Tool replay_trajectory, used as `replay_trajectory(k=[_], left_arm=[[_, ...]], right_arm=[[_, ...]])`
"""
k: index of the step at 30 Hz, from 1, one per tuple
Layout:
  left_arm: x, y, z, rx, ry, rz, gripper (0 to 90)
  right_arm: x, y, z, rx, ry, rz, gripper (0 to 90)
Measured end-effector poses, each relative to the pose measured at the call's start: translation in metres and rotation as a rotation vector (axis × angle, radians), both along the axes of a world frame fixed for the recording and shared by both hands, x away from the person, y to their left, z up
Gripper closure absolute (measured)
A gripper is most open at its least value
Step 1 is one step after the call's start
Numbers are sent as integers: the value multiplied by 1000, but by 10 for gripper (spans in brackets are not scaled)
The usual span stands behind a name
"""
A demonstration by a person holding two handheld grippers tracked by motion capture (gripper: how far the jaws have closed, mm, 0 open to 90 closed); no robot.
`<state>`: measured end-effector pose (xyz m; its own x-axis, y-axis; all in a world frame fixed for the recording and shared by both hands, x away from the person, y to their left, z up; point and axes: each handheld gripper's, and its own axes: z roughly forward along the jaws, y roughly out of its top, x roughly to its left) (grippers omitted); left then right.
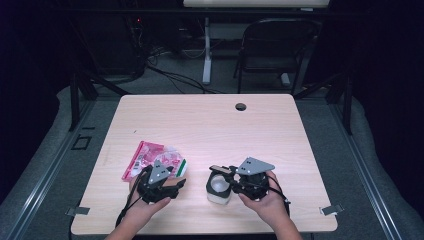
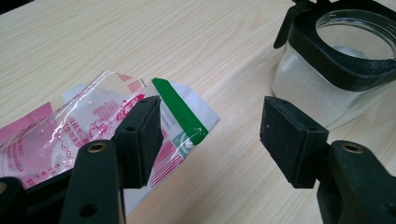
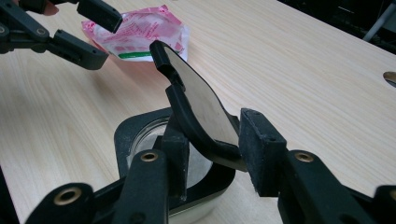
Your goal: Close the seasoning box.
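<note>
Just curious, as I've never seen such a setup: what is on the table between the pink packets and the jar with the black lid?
Nothing lies on that stretch: in the high view, only bare wooden table separates the pink packets from the jar, with the left gripper over it.

The high view looks forward and down from above the person's side, taking in the whole wooden table (image 1: 210, 125) from some way off. The left gripper view sits low and close, facing across the tabletop toward the pink packet (image 2: 70, 135) and the jar (image 2: 336, 74). The right gripper view, equally near, looks over that jar (image 3: 140, 140) toward the same packet (image 3: 140, 32).
</note>
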<state>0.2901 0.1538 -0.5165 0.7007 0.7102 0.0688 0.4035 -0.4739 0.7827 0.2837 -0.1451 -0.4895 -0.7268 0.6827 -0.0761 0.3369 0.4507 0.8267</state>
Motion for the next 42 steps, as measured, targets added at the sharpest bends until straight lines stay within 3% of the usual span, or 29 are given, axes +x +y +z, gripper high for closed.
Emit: replay_trajectory(k=[11,31,34,42], left_arm=[[1,-2,0,-1,1,-7,387],[1,0,0,-2,0,-1,387],[1,0,0,-1,-1,-2,387],[1,0,1,-1,-2,0,387]], right_arm=[[-3,4,-4,-32,-5,43,540],[-5,7,-6,-55,-14,89,500],[-6,9,-5,-53,-7,122,491],[-11,18,-7,-102,-17,147,497]])
